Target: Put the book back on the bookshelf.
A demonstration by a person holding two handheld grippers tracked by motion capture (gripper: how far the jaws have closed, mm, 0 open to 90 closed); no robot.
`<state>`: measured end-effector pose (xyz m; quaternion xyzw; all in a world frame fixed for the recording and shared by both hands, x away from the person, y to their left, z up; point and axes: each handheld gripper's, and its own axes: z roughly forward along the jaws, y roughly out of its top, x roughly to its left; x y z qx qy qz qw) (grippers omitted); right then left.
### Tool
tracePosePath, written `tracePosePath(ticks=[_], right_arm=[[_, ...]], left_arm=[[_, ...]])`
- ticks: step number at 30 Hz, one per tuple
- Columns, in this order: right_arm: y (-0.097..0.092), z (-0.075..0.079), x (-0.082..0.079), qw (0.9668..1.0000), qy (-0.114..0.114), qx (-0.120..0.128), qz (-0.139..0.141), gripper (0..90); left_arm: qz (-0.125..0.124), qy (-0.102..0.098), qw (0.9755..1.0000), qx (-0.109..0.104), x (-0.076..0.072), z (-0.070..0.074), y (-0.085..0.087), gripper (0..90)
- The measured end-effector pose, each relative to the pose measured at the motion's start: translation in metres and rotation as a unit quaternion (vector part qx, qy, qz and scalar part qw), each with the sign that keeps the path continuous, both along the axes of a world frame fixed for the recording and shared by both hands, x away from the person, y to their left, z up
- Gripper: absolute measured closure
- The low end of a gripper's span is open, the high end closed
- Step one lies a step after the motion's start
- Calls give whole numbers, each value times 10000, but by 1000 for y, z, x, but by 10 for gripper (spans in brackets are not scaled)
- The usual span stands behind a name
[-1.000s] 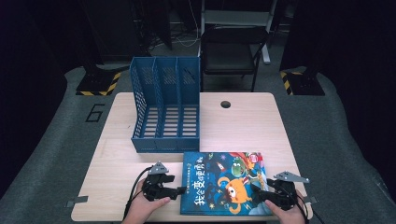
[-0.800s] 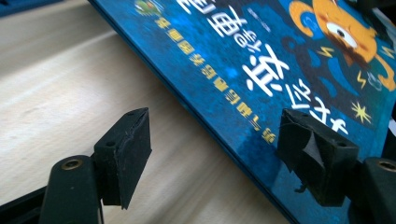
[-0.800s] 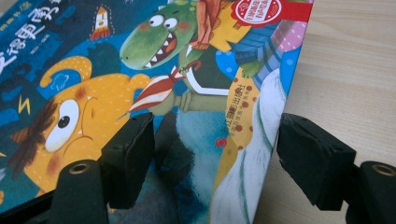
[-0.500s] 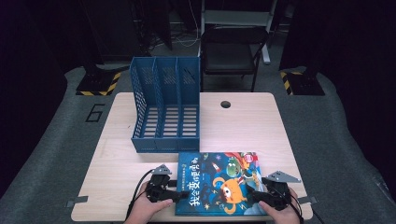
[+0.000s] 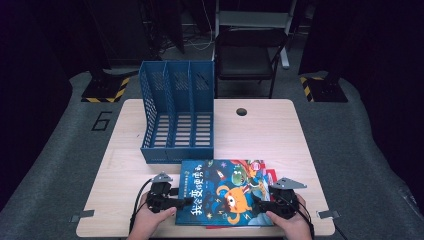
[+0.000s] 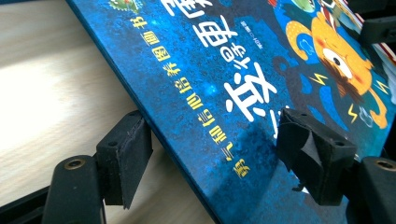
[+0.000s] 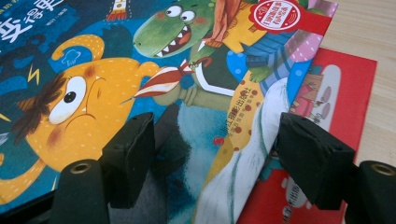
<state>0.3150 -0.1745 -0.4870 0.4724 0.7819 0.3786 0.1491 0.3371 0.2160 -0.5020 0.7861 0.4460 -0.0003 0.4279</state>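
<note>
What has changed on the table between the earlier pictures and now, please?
Both grippers have closed in on the blue picture book: the left gripper moved right onto its left edge, the right gripper moved left over its right side. Both jaws are open, gripping nothing. The book, the red book beneath and the blue file rack stayed put.

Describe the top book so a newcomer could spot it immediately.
On the wooden table, look at the near edge, in front of the blue file rack. The top book lies flat there: dark blue cover, orange monster, green crocodile, unlike the red-covered book peeking out beneath it.
</note>
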Motion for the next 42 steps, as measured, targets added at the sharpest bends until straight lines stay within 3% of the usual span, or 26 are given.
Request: tracePosePath(ticks=[2, 5, 7, 8, 11, 13, 20, 25, 32, 42], right_arm=[[2, 1, 1, 10000, 9, -57, 63, 278], [3, -1, -1, 10000, -81, 4, 3, 272], [3, -3, -2, 9999, -130, 46, -24, 272], [2, -5, -4, 9997, -207, 95, -5, 273], [0, -4, -4, 9997, -190, 123, 51, 276], [-1, -5, -5, 9996, -208, 152, 87, 276], [-1, -6, -6, 9995, -247, 143, 109, 264], [-1, -6, -6, 9995, -249, 161, 112, 260], [-1, -7, -7, 9994, -267, 209, 120, 240], [-4, -6, -8, 9992, -200, 295, 204, 242]], left_arm=[[98, 13, 9999, -110, -1, -2, 1, 270], [131, -105, 9998, -109, -3, -4, 1, 260], [91, -46, 9999, -132, -4, -5, 1, 240], [120, 61, 9996, -250, -6, -7, 0, 231], [131, 101, 9995, -283, -7, -10, 0, 199], [158, 181, 9989, -414, -9, -12, -1, 192], [-71, 147, 9989, -444, -12, -16, -8, 148], [-79, 156, 9986, -490, -12, -18, -10, 142], [-273, 289, 9977, -555, -13, -22, -16, 86], [-301, 220, 9978, -549, -13, -23, -19, 64]])
